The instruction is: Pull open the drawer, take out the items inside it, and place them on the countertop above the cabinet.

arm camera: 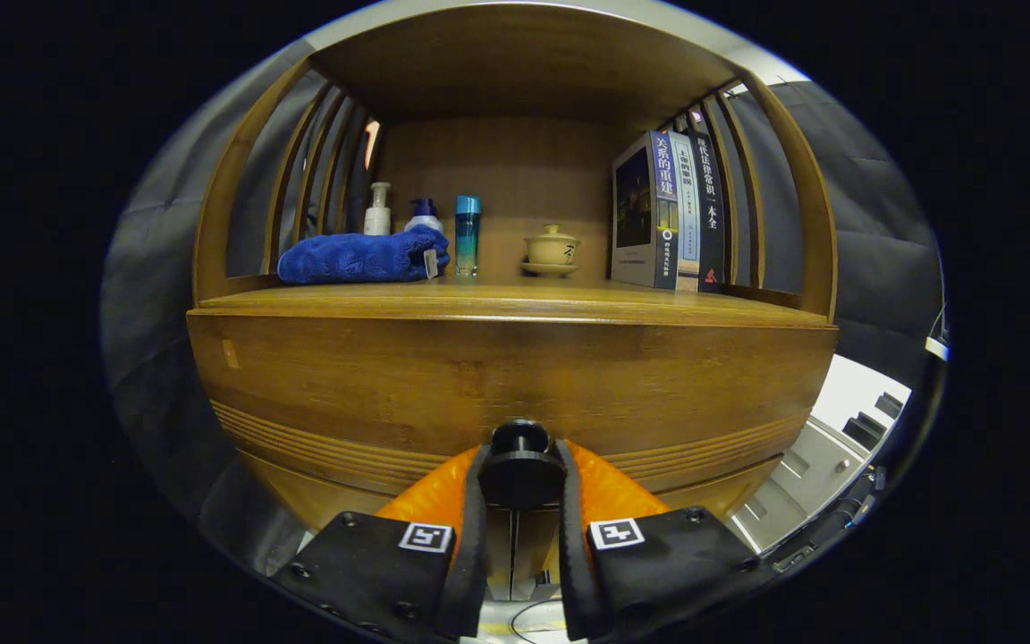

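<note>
Between the tongs [520,478] a round drawer knob [520,465] is clenched from both sides, ready for pulling; the drawer [497,385] seems shut. Beyond, the tabletop [515,300] carries a towel [361,257] and books [669,210].

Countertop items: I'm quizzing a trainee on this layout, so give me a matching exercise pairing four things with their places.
Things:
1. towel
2. lidded cup
3. books
4. drawer knob

Places:
A. between the fingers, which are closed on it
B. upright against the slatted side, beyond the cup
C. in front of two pump bottles
D. between the blue bottle and the books

Pairs: 1-C, 2-D, 3-B, 4-A
</note>
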{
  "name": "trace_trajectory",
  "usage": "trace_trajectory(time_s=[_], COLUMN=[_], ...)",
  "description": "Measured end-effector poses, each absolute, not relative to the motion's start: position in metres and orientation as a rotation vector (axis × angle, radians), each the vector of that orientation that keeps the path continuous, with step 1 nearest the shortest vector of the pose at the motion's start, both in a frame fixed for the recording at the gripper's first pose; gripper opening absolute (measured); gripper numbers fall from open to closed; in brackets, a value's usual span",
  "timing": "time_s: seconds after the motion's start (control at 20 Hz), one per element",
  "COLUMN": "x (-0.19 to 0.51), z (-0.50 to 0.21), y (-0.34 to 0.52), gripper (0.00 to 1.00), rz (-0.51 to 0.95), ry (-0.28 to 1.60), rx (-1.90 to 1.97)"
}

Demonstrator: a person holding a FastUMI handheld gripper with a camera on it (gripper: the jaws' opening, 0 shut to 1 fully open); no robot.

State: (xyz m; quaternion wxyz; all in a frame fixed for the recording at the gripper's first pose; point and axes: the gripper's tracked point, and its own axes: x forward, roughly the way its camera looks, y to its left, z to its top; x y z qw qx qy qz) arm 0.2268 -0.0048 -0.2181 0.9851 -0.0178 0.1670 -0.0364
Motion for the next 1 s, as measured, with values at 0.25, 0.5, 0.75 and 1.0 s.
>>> trace_trajectory(time_s=[0.25,0.5,0.75,1.0], x=[0.2,0.153,0.112,0.085], z=[-0.213,-0.208,-0.203,-0.201], y=[-0.005,-0.002,0.001,0.001], gripper=[0.35,0.35,0.35,0.35], rz=[-0.058,-0.042,-0.032,-0.027], ry=[0.335,0.324,0.328,0.344], rx=[-0.038,-0.032,-0.027,-0.043])
